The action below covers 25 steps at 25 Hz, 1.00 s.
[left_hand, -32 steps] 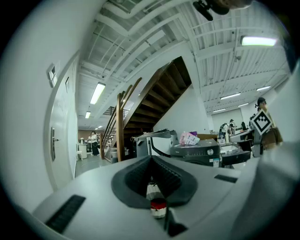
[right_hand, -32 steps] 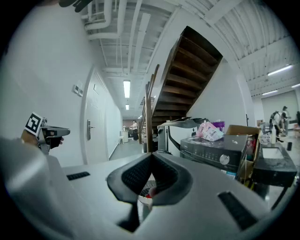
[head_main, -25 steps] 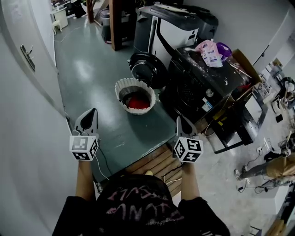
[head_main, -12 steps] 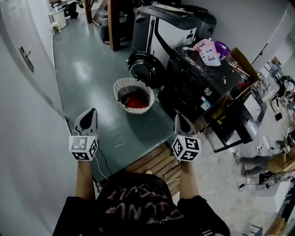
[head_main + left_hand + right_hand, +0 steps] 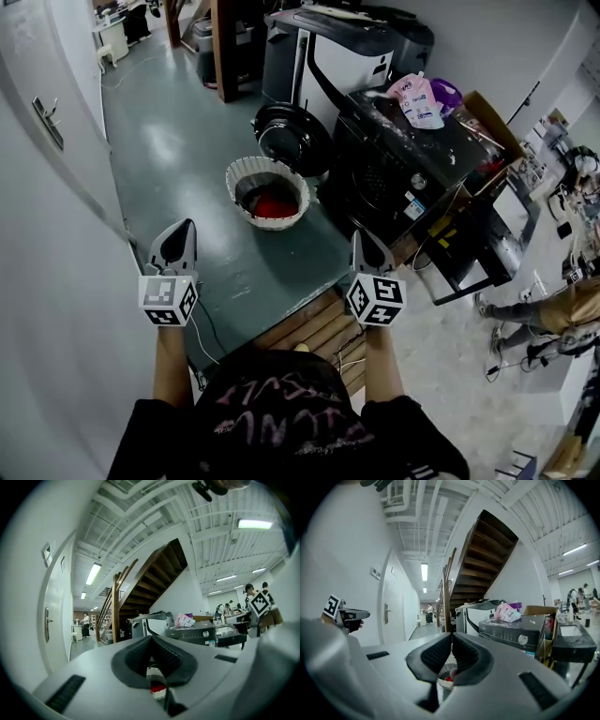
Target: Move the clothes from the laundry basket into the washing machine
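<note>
On the green floor (image 5: 178, 141), the white laundry basket (image 5: 278, 223) stands just beside the open round door (image 5: 292, 139) of the black washing machine (image 5: 403, 155), with red clothes (image 5: 274, 202) lying in its bottom. From above, the head view shows the left gripper (image 5: 187, 228) and the right gripper (image 5: 359, 238) held on the near side of the basket. They are well apart from it and from each other, the left one out to the basket's left and the right one nearer the machine's front corner. A wooden slatted platform (image 5: 314, 328) lies below the basket in that picture, under the person's arms, and pink pouches (image 5: 417, 101) rest on the machine's top beyond the basket.

Only the gripper views show the fingers closely. In the left gripper view they are pressed together with nothing between them, and a sliver of the basket's ribbed wall and red cloth shows below their tips. The right gripper view shows its fingers likewise meeting at the tips and empty, the basket again peeking beneath.

These level views also bring in what the head view leaves out: a wooden staircase (image 5: 480, 555) rising behind the basket, ceiling lights (image 5: 93, 573) and distant people.
</note>
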Motion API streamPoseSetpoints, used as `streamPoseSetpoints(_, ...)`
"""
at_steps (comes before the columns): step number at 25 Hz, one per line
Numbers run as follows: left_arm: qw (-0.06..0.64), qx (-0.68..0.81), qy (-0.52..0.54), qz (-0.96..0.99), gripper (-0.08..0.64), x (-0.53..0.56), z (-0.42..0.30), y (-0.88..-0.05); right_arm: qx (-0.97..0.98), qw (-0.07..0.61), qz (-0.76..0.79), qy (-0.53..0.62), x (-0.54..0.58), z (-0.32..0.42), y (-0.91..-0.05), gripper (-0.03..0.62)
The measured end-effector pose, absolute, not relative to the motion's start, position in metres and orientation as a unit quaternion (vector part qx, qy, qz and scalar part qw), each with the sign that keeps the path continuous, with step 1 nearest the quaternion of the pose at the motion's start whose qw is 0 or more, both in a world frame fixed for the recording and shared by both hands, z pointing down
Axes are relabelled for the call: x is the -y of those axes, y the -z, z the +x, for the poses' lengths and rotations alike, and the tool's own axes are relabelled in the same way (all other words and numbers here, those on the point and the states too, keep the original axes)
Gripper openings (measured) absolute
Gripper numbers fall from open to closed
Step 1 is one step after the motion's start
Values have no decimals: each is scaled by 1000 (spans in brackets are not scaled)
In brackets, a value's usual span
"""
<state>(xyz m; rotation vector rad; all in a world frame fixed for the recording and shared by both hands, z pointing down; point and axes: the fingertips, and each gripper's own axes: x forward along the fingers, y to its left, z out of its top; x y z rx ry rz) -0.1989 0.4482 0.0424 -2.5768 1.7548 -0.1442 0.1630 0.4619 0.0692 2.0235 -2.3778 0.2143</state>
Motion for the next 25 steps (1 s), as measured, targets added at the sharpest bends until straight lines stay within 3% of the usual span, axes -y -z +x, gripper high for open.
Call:
streamPoseSetpoints(6, 9, -555, 49, -830, 17, -449, -195, -43, 763, 3, 643, -72, -463, 163, -71, 54)
streamPoseSetpoints(18, 7, -553, 54, -831, 141, -452, -189, -41, 778, 3, 623, -77, -465, 162, -72, 218)
streamPoseSetpoints(25, 13, -551, 54, -833, 207, -455, -183, -38, 786, -5, 614, -74, -466, 161, -70, 268)
